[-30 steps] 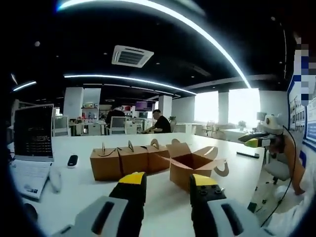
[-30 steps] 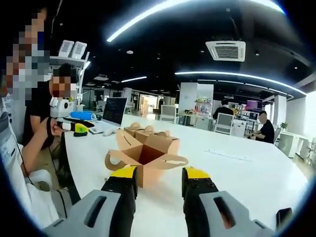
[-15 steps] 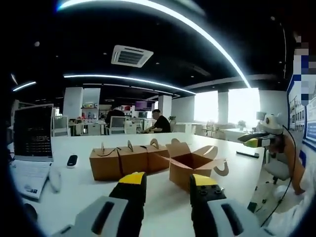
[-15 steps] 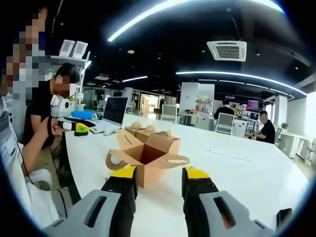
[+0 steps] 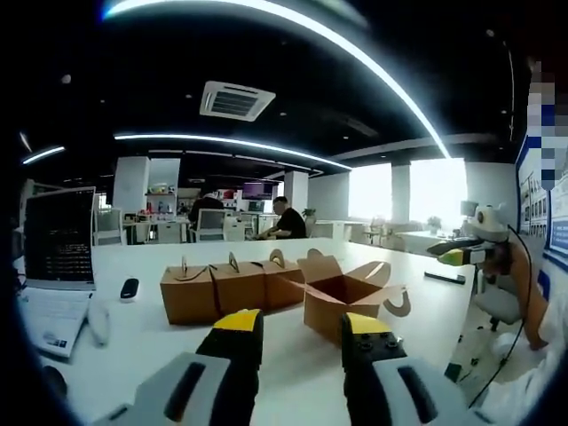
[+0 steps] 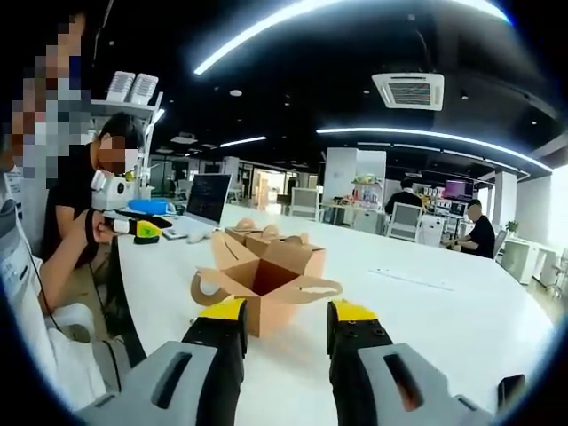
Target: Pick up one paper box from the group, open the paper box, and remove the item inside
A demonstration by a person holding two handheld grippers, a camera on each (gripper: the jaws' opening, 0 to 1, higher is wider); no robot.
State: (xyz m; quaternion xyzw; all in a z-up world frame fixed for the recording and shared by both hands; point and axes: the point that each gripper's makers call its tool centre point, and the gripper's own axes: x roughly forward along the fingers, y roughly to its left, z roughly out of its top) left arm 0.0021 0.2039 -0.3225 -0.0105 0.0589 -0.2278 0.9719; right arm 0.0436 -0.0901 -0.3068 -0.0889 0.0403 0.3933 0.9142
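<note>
You hold both claws, left claw (image 5: 302, 330) and right claw (image 6: 284, 318), spread apart and empty, aimed at the open paper box (image 5: 342, 297) on the counter (image 5: 142, 328), its flaps splayed so you can reach inside.

3 closed paper boxes (image 5: 229, 288), 1 open box (image 5: 342, 297), 1 laptop (image 5: 55, 266)

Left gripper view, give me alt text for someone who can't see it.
A row of brown paper boxes sits on a white table: three closed boxes and, at the right end, an open box with its flaps spread. The left gripper, jaws apart and empty, points at them from the near edge. A laptop stands at far left.
</note>
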